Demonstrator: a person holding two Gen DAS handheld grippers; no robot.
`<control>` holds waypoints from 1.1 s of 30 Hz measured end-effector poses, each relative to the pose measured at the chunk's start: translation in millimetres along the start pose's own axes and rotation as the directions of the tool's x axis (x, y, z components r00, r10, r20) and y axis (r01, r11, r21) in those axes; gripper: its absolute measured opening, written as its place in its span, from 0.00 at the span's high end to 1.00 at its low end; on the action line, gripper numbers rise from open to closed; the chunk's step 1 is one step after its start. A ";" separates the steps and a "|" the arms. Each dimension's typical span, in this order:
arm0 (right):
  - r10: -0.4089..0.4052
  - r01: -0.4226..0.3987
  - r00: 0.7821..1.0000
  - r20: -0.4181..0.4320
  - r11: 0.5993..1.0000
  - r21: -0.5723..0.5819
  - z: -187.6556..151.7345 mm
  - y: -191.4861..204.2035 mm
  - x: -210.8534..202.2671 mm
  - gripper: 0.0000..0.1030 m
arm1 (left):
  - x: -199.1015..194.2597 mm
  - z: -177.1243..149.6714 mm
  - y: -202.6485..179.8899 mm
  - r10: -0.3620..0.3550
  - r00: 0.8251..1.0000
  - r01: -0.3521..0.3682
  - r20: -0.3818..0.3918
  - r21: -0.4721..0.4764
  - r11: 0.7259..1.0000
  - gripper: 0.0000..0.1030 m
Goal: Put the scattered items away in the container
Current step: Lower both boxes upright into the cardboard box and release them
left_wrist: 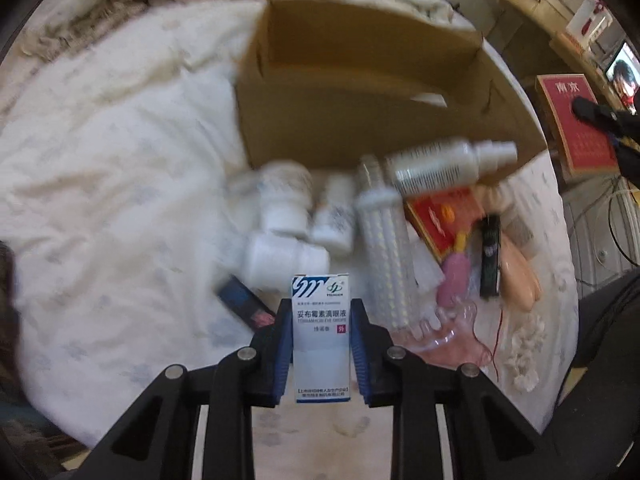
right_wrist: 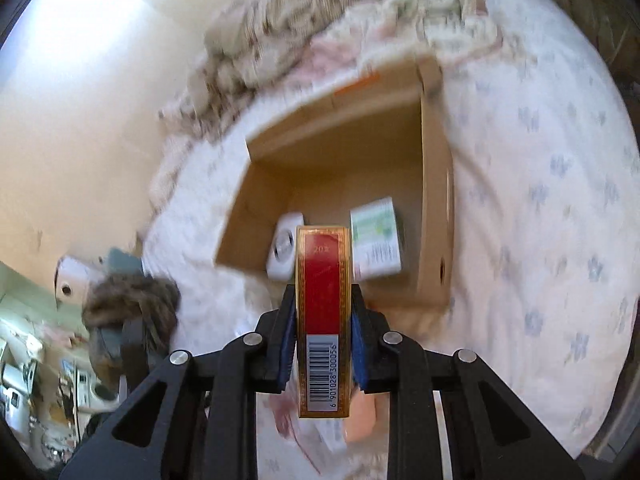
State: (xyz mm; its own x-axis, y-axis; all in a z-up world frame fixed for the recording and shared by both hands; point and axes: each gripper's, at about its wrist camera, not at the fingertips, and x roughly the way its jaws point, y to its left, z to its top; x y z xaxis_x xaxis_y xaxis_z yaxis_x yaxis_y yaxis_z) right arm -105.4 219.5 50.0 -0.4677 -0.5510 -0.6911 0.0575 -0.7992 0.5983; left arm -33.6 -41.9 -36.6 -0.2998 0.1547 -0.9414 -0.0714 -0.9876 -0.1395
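On the quilted white bedspread (left_wrist: 100, 184), soft and faintly flower-printed, a brown cardboard box (left_wrist: 360, 92) is sitting open at the far side. The left gripper (left_wrist: 320, 324) is clamping a small white-and-blue eye-drop carton (left_wrist: 322, 328) just near a blurred heap: round white plastic bottles (left_wrist: 286, 200), a ribbed white tube (left_wrist: 386, 256), a white spray bottle (left_wrist: 448, 164). The right gripper (right_wrist: 322, 320) is gripping a flat red-and-gold pack (right_wrist: 323, 316) edge-on, near the box, where a green-white carton (right_wrist: 376, 236) is lying inside.
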 end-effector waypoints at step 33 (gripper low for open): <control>-0.084 0.086 0.935 -0.345 0.996 -0.010 52.4 -8.7 193.2 0.75 | 89.2 183.1 -36.3 0.213 0.975 -0.212 -0.066 0.028 0.977 0.74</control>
State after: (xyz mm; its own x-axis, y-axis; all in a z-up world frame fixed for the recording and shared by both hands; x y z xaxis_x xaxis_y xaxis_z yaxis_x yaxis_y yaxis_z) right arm -242.5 132.6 -67.5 -0.1377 -0.5305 -0.8364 0.0259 -0.8461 0.5324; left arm -231.9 12.4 -59.2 -0.2450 -0.0612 -0.9676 -0.0326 -0.9969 0.0713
